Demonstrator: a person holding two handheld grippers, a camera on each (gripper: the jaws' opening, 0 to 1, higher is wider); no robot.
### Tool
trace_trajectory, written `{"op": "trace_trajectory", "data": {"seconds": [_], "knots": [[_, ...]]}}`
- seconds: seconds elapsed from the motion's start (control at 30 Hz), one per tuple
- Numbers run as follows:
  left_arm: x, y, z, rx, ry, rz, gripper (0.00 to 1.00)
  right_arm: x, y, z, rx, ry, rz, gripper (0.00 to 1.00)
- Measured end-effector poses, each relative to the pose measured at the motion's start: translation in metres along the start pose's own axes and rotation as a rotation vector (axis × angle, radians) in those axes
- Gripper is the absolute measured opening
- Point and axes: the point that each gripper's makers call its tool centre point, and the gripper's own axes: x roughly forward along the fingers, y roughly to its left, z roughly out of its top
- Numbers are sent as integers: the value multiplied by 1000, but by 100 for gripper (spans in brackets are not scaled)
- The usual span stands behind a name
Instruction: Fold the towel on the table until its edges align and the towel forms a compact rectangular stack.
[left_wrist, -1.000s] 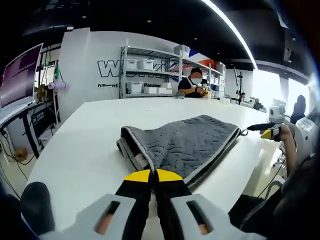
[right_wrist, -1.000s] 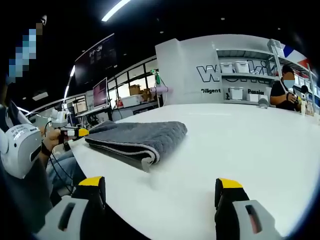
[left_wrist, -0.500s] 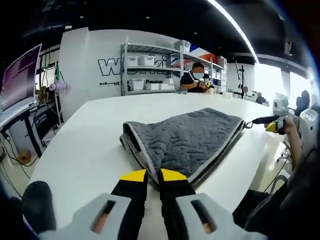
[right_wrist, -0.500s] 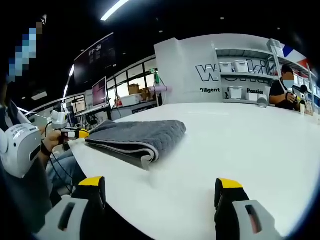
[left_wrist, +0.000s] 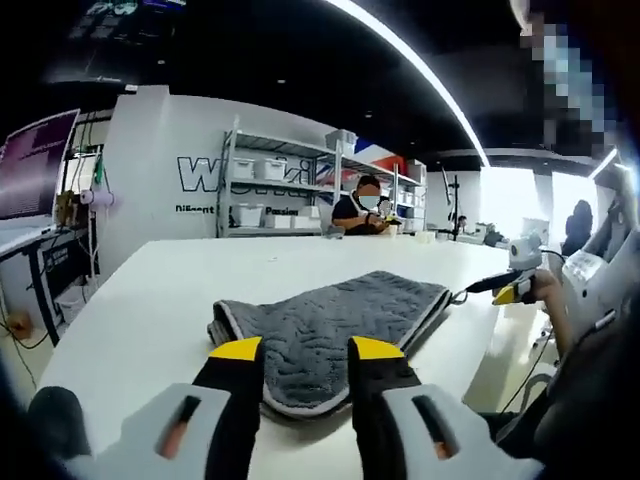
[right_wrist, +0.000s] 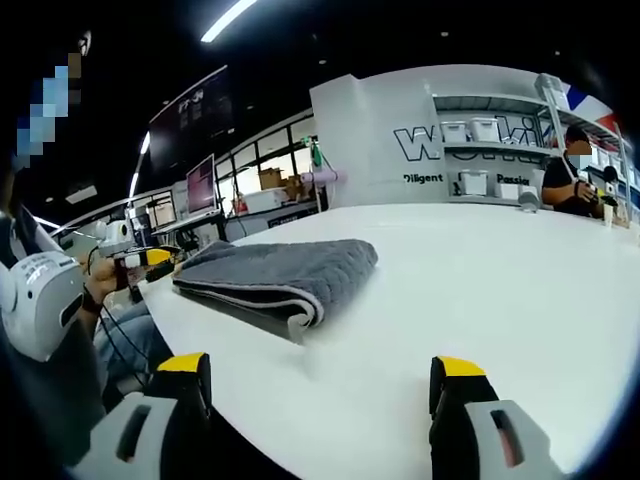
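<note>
Two pairs of tongs are seen over a white worktop (left_wrist: 130, 300) on which a grey towel (left_wrist: 330, 325) lies folded into a flat stack of several layers, pale trim showing along its edges. In the left gripper view, the left tongs (left_wrist: 302, 350) are held just short of the towel's near edge, their yellow-tipped jaws parted by a modest gap and gripping nothing; the towel's near hem is seen between and just beyond the tips. Whether the tips touch the cloth cannot be told from this angle. Beyond the towel's far right corner, the right tongs (left_wrist: 503, 288) are seen in a person's hand, close to the towel's edge. In the right gripper view, the right tongs (right_wrist: 320, 372) are spread wide and empty, with bare worktop between the jaws; the towel (right_wrist: 285, 272) lies ahead and to the left of them, its rounded fold turned toward the camera. Past the towel's far left end, the left tongs (right_wrist: 155, 259) are seen, held near the towel. A shelving rack (left_wrist: 275, 180) with bins stands against the far wall, where a seated person (left_wrist: 362, 210) is seen.
</note>
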Motion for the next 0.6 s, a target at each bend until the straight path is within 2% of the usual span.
{"op": "trace_trajectory", "data": {"seconds": [0.1, 0.27, 0.6], "knots": [[5, -3, -6, 29, 32, -8, 55, 2, 1, 2, 4, -5, 3, 94], [7, -7, -13, 25, 56, -31, 63, 5, 5, 4, 2, 1, 18, 94], [6, -4, -15, -7, 53, -25, 79, 12, 6, 4, 17, 1, 28, 94]]}}
